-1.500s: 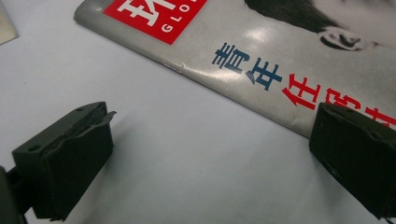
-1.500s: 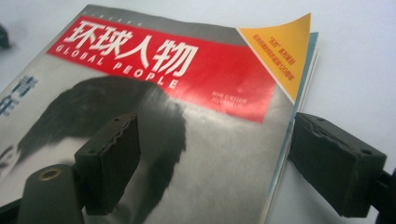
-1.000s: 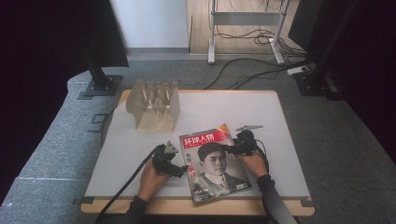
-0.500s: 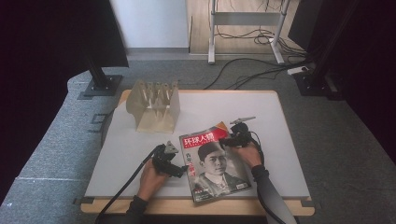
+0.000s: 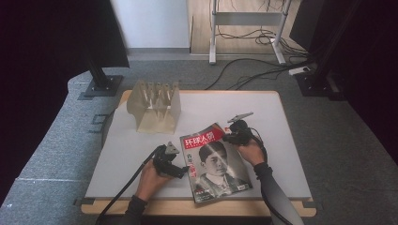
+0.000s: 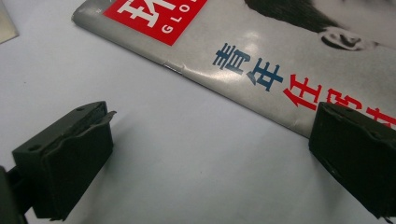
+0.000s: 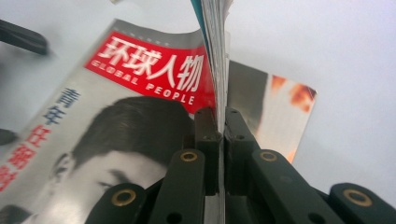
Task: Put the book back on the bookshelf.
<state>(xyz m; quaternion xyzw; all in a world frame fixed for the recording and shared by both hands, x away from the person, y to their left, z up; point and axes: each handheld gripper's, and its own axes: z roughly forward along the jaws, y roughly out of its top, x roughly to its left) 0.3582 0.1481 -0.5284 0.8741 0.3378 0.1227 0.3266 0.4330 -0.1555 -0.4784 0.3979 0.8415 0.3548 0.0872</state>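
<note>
High view: white table [image 5: 141, 140], a magazine [image 5: 213, 161] lying near the front edge, a little right of centre, its red title band toward the far side. Right gripper [image 5: 230, 137] sits at the magazine's far right corner, hand behind it; the corner looks slightly lifted there, though at this range that is hard to be sure of. Left gripper [image 5: 180, 171] rests just beside the magazine's left edge, low on the table. A pale slotted rack [image 5: 155, 104] stands well apart, far left of the magazine.

Left gripper view: jaws wide apart, nothing between them but bare table. The magazine [image 6: 261, 56] lies just beyond; its spine edge runs diagonally, and the right-hand jaw overlaps the cover's edge in the picture. Contact cannot be told.

Right gripper view: the right gripper [image 7: 221, 135] has just been closing, and its jaws are now clamped together on a thin sheaf of pages [image 7: 215, 51] standing up edge-on between them. The cover [image 7: 116, 112] curves away below left; an inner page shows to the right.
</note>
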